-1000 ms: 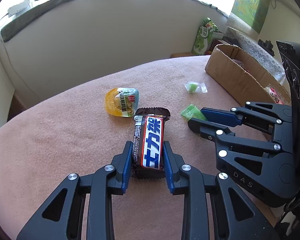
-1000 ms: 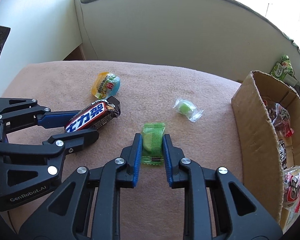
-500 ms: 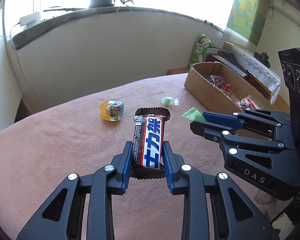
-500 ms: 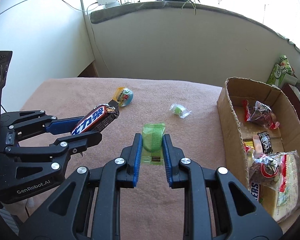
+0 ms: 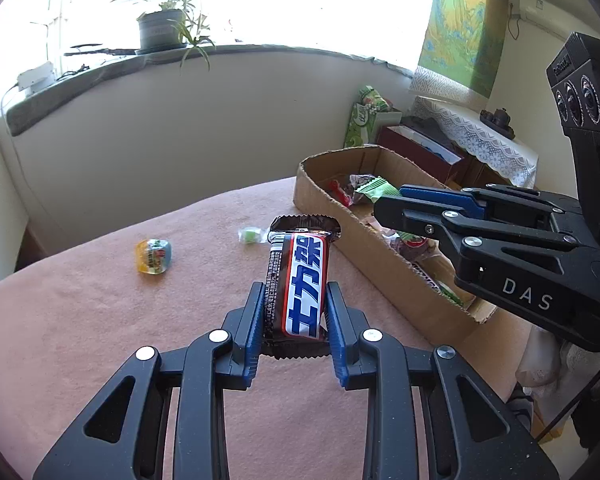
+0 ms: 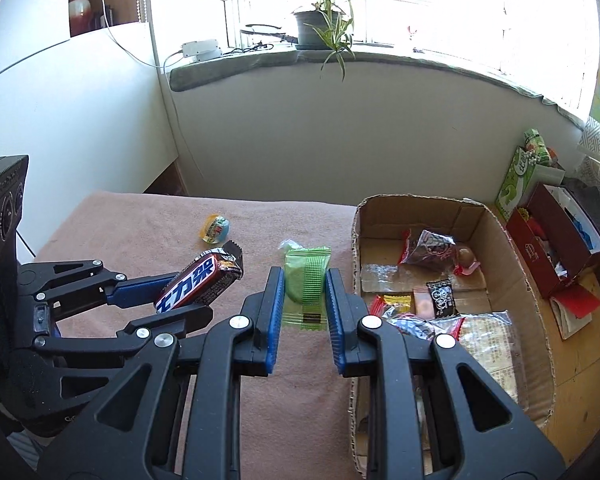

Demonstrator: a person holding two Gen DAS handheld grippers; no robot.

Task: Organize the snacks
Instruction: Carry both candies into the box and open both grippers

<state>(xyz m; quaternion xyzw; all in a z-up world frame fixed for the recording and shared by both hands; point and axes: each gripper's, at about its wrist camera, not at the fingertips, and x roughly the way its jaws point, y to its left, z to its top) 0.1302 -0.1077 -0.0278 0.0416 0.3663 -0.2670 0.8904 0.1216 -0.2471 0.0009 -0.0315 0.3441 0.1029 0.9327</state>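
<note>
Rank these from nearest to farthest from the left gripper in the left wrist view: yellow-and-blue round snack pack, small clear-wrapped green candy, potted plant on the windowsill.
From the left gripper:
1. Small clear-wrapped green candy, on the pink cloth just ahead, slightly left.
2. Yellow-and-blue round snack pack, on the cloth farther left; close to the candy's range, a narrow call.
3. Potted plant, on the windowsill, clearly farthest.

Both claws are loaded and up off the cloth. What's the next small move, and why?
Probably carry the right claw rightward over the cardboard box wall and release the green packet. It is lifted, the box sits just right of it, and the left claw holds the chocolate bar farther away.
</note>
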